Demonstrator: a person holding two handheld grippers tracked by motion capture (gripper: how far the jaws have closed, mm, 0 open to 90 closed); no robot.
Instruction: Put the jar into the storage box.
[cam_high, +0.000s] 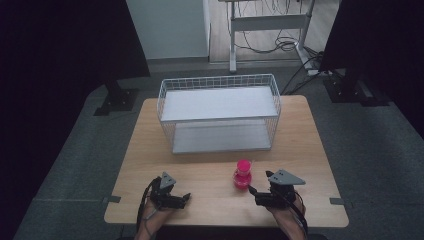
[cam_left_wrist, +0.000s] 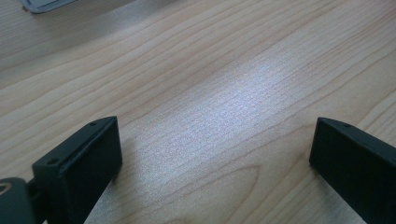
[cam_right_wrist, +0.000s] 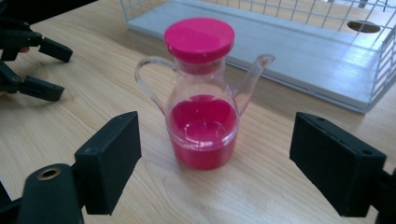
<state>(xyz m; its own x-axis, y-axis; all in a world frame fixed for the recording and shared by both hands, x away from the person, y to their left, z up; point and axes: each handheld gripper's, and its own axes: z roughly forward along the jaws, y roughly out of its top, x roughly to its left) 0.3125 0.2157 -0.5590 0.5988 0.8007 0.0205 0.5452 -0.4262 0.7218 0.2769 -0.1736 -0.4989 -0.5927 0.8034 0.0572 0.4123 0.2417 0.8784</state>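
A clear glass cruet with a pink lid, a handle, a spout and pink liquid in its base stands upright on the wooden table, near the front, right of centre. My right gripper lies just right of it, open, jaws pointing at it. In the right gripper view the cruet stands a little beyond the two wide-apart jaws of that gripper, untouched. My left gripper rests on the table at the front left, open, with bare wood between the jaws of that gripper.
A white wire rack with two white shelves stands at the back middle of the table, its open side facing me; its lower shelf lies behind the cruet. The left gripper also shows, open, far left of the cruet.
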